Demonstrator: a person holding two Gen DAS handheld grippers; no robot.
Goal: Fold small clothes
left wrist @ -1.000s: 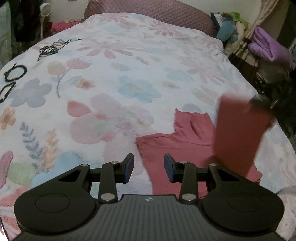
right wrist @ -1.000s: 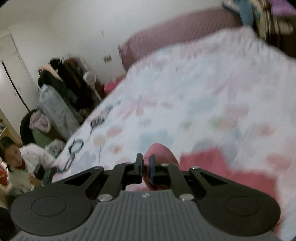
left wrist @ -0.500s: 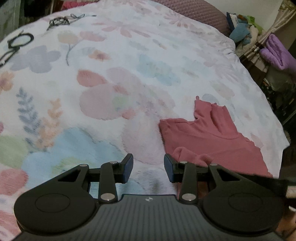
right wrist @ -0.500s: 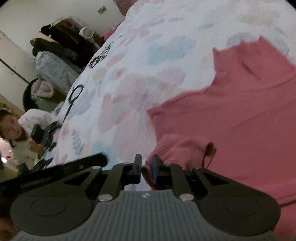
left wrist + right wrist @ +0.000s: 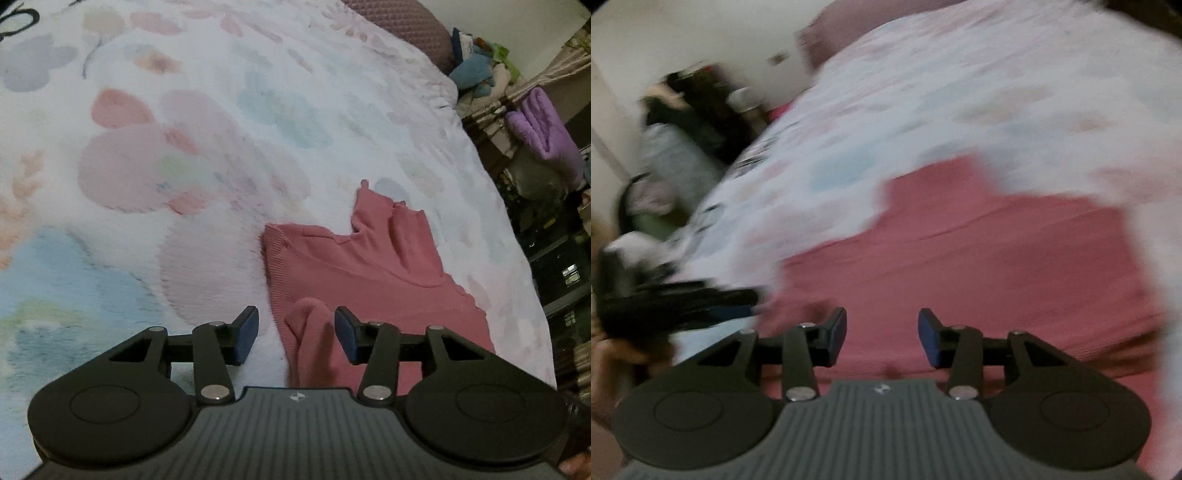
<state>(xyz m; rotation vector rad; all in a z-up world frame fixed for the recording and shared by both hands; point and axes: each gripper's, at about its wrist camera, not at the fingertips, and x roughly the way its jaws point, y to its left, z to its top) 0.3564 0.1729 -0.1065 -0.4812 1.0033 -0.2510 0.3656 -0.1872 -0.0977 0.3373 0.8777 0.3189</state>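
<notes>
Since the earlier frame the right gripper (image 5: 882,338) had let go of the sleeve and was opening, empty, over the pink top (image 5: 979,258). The left gripper (image 5: 294,334) was opening around the folded-in sleeve (image 5: 310,332), not pinching. The top lay on the floral bedspread (image 5: 184,184); one sleeve seemed folded, more folds remained

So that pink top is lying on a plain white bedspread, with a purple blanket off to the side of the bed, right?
Not quite. The bedspread is not plain: it is white with large pastel flowers in pink, blue and green, as the left wrist view shows. The rest holds: the pink top lies on it, and a purple blanket sits off to the side of the bed.
</notes>
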